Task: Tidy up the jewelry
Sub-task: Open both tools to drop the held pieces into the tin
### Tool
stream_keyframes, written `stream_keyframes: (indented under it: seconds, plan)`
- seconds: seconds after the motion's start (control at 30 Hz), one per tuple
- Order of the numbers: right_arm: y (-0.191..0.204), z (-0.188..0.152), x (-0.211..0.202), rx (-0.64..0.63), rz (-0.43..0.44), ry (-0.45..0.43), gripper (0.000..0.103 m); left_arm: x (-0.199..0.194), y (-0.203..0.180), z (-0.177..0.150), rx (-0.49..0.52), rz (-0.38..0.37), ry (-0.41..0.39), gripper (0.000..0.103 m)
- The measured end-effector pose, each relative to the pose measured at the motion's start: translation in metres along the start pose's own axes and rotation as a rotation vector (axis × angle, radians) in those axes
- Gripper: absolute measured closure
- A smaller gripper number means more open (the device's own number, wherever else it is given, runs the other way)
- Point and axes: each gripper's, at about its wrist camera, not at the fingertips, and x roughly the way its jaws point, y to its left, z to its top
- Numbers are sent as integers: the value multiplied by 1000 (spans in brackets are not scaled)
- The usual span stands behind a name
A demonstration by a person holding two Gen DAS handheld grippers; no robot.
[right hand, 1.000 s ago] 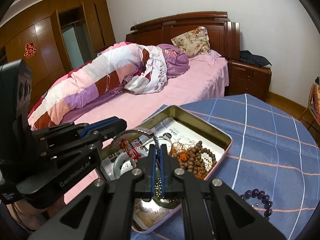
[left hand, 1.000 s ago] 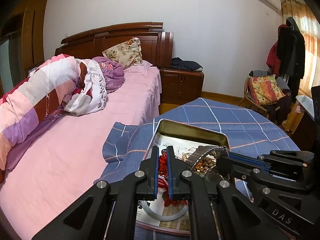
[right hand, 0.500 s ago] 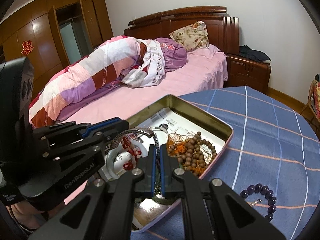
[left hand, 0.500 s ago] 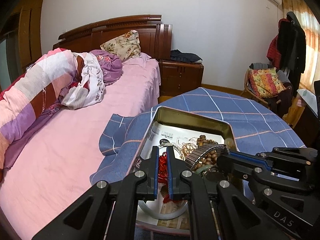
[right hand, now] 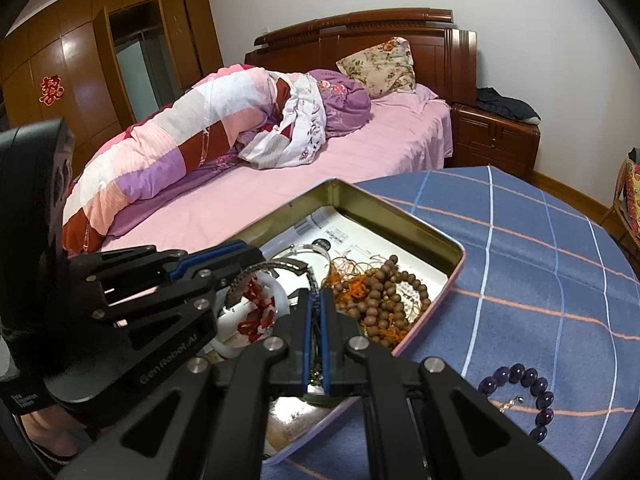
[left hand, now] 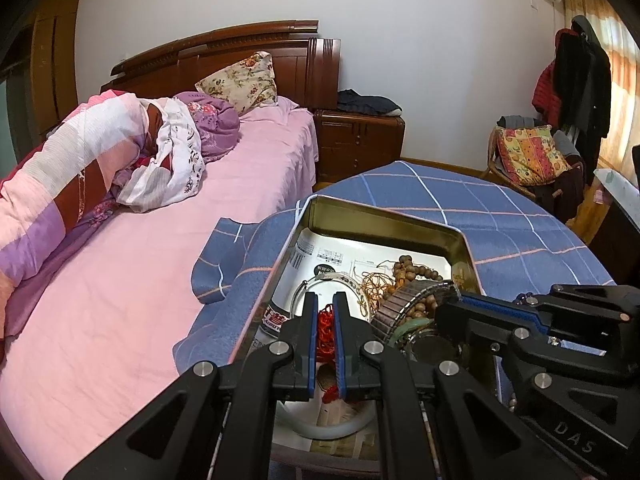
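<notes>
My left tool (left hand: 326,312) hangs over the near end of the open metal tin (left hand: 384,216), its two blue-lined fingers drawn close with only a narrow slot between them. Red cord (left hand: 324,330) shows through that slot, but I cannot tell whether the fingers actually pinch it or merely sit above it. My right tool (right hand: 316,308) is over the same tin (right hand: 400,216), fingers nearly pressed together. A dark segmented bracelet (left hand: 412,300) arcs up from the tip of the right tool in the left wrist view, and in the right wrist view a thin dark strand lies in the slot, so I read it as pinching that bracelet (right hand: 272,268).

The tin sits on the bench, which is covered by a blue checked cloth (right hand: 520,248), with the tin's far corner toward the bed (left hand: 140,280). Inside, on printed paper, lie brown wooden beads (right hand: 384,300), a tangle of orange cord (right hand: 352,284), a pale bangle (left hand: 332,428) at the near end and a thin silver hoop (right hand: 308,248). The red cord (right hand: 258,312) lies just left of the right tool's fingers.

Outside the tin, on the cloth to its right and well apart from both tools, rests a purple bead bracelet (right hand: 524,388).
</notes>
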Motion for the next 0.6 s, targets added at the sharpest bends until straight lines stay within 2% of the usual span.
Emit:
stream_keyframes:
  seconds: [0.6]
  plan:
    - [-1,0,1,-14,-17,-2,97,5,1,-6,4,7,16,97]
